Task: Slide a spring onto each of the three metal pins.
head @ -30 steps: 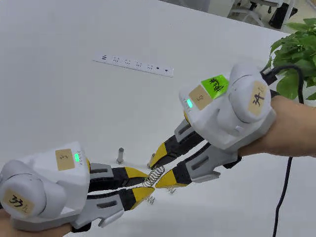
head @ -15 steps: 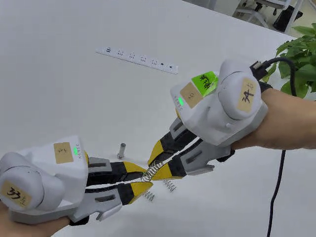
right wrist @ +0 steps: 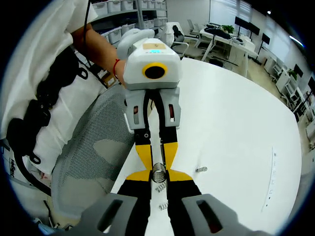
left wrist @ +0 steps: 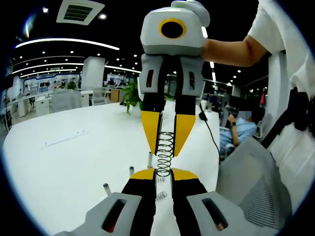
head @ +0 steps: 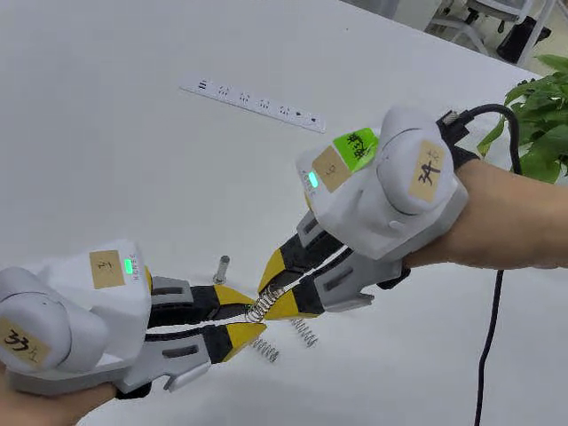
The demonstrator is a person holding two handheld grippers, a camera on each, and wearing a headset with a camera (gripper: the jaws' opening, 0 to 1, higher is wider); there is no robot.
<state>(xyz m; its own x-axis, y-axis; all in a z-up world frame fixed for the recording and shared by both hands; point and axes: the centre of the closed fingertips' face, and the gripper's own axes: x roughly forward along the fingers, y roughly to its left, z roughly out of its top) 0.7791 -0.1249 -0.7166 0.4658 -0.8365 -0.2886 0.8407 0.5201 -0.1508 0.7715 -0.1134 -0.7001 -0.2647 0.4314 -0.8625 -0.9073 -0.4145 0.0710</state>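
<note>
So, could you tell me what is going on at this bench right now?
A person holds a gripper in each hand, tip to tip above the white table. The left gripper and the right gripper are both shut on one spring, each at one end. Two loose springs lie on the table below, and the metal pins stand nearby, bare.

Left gripper (head: 241, 317) low, jaws pinched on spring (head: 260, 306). Right gripper (head: 273, 288) angled down from upper right, jaws nipped on same spring; tips nearly touching.
</note>
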